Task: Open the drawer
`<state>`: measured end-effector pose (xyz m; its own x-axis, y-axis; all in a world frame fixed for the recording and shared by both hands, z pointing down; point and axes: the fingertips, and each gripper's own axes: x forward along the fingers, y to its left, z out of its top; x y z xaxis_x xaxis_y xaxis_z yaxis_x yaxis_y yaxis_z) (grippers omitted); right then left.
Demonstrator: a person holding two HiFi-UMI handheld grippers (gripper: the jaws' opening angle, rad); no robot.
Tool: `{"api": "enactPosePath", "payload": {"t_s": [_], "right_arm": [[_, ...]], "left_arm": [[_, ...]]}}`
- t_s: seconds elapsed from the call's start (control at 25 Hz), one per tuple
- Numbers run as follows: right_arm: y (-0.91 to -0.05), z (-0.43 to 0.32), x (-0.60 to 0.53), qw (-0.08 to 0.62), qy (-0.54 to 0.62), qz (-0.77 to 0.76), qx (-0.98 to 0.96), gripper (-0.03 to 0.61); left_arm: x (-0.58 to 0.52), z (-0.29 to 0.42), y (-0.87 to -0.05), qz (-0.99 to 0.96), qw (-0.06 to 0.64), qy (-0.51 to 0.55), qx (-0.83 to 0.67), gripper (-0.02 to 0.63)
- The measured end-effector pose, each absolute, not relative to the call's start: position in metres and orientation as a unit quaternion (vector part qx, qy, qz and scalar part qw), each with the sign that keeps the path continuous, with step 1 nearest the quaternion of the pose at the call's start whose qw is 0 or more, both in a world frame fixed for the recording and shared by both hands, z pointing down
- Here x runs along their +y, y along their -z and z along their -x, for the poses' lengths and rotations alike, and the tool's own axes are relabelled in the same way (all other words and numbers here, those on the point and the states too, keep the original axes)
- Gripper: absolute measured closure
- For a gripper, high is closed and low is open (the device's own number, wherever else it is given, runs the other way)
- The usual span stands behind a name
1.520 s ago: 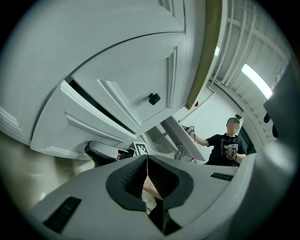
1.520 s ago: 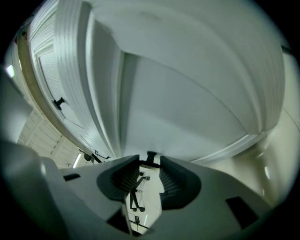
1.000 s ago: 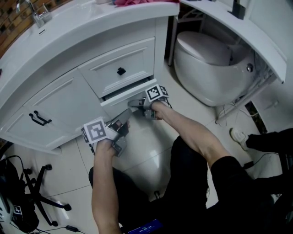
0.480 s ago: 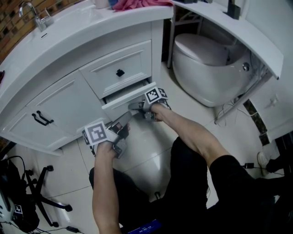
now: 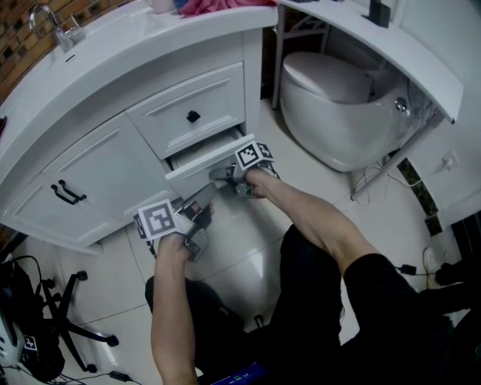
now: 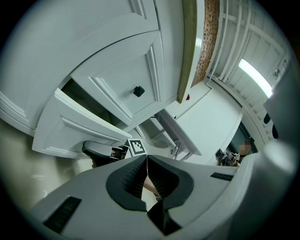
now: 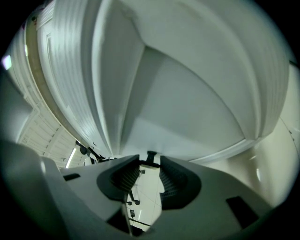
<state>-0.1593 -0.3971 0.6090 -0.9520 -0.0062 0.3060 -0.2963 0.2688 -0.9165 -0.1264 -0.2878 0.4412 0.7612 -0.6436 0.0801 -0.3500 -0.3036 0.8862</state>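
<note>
The white vanity has an upper drawer (image 5: 188,113) with a black knob (image 5: 193,116), which stands closed. The lower drawer (image 5: 201,164) below it stands pulled out a little, with a dark gap above its front. My right gripper (image 5: 219,174) is shut on that drawer's small black knob (image 7: 151,157), seen between its pads. The left gripper (image 5: 208,193) hangs just left of and below the drawer front, jaws shut with nothing in them. In the left gripper view its pads (image 6: 133,177) meet, and the drawer front (image 6: 75,129) and the right gripper (image 6: 101,151) lie ahead.
A white toilet (image 5: 338,105) stands right of the vanity. A cabinet door with black handles (image 5: 64,194) is to the left. On the counter are a faucet (image 5: 56,22) and a pink cloth (image 5: 218,4). A chair base (image 5: 68,331) sits on the tiled floor at lower left.
The lower drawer has slid out a little further with the right gripper on its knob. The left gripper has hardly shifted.
</note>
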Motion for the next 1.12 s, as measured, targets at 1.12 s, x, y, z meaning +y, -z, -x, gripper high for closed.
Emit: {"api": "enactPosePath", "payload": {"t_s": [1.12], "right_arm": [[-0.609,0.148,-0.373,0.145,-0.597,-0.092,-0.784,0.426]], "left_arm": [[-0.268,0.114,-0.432,-0.796,0.497,0.136,-0.317,0.623]]}}
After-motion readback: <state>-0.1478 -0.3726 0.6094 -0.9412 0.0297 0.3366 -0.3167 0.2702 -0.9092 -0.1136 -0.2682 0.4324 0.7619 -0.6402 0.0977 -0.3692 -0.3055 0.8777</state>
